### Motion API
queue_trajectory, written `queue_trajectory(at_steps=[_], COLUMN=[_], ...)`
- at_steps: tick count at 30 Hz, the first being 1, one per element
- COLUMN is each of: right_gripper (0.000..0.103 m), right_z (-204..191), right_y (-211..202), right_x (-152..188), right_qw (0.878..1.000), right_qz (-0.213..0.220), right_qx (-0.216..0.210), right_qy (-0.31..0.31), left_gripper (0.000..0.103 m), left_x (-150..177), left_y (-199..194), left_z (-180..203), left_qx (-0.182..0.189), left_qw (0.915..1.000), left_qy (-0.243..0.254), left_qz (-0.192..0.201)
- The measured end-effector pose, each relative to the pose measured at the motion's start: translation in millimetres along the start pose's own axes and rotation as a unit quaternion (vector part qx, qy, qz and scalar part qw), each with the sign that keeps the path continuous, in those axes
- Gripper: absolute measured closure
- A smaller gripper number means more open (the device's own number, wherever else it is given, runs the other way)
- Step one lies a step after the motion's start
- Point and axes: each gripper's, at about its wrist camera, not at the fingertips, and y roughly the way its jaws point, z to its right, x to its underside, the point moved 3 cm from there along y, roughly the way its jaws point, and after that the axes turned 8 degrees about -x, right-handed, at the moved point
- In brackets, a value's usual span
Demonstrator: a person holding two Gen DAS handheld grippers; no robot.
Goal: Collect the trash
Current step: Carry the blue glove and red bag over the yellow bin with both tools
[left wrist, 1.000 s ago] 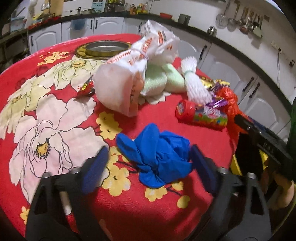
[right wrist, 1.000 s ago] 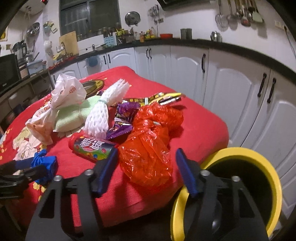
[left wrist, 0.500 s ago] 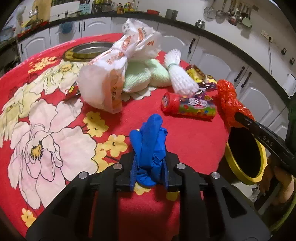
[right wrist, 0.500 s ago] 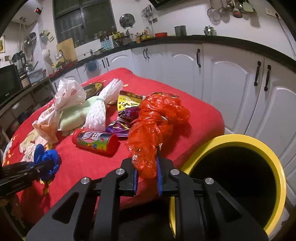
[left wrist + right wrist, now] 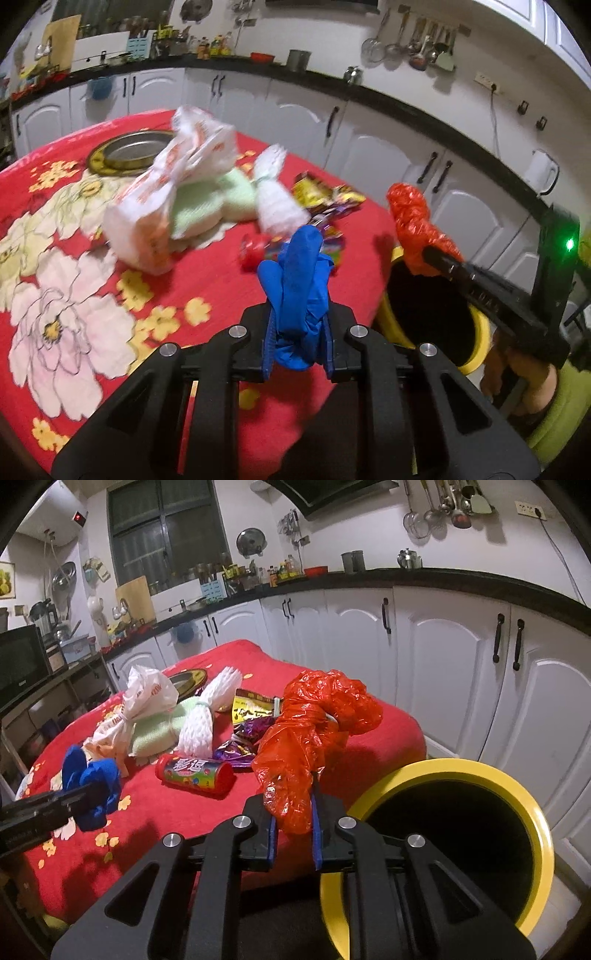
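A: Holding both loads. left gripper (image 5: 298, 345) pinches the blue glove (image 5: 300, 288), above the table edge beside the yellow bin (image 5: 532, 812). right gripper (image 5: 293, 834) is clamped on the red plastic bag (image 5: 314, 738), just left of the bin rim.

B: Risk: the bag's loose tail could snag the rim or miss; the glove might slip from its thin pinch.

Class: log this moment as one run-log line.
left gripper: shut on blue glove | right gripper: shut on red bag | yellow bin: beside table, open
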Motion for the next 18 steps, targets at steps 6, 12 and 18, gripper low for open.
queue_trajectory(at_steps=[6, 12, 18], right_gripper=[0.089, 0.09, 0.089], right_z=[12.7, 33.6, 51.9], right_y=[-23.0, -40.8, -55.1], right_x=[-1.7, 3.9, 12.9], right_qw=[1.0, 0.999, 0.998], right_qz=[0.016, 0.019, 0.016], right_qx=[0.013, 0.033, 0.05], right_qy=[0.008, 0.021, 0.036], left_gripper=[0.09, 0.09, 0.09], left_x=[-17.8, -30.9, -36.0], left_y=[9.8, 15.2, 25.9], left_z=[24.9, 63.1, 101.5], left_qx=[0.03, 0.057, 0.082], left_qw=[0.9995, 0.998, 0.9955], left_qy=[-0.007, 0.019, 0.044], left_qz=[0.007, 0.018, 0.019])
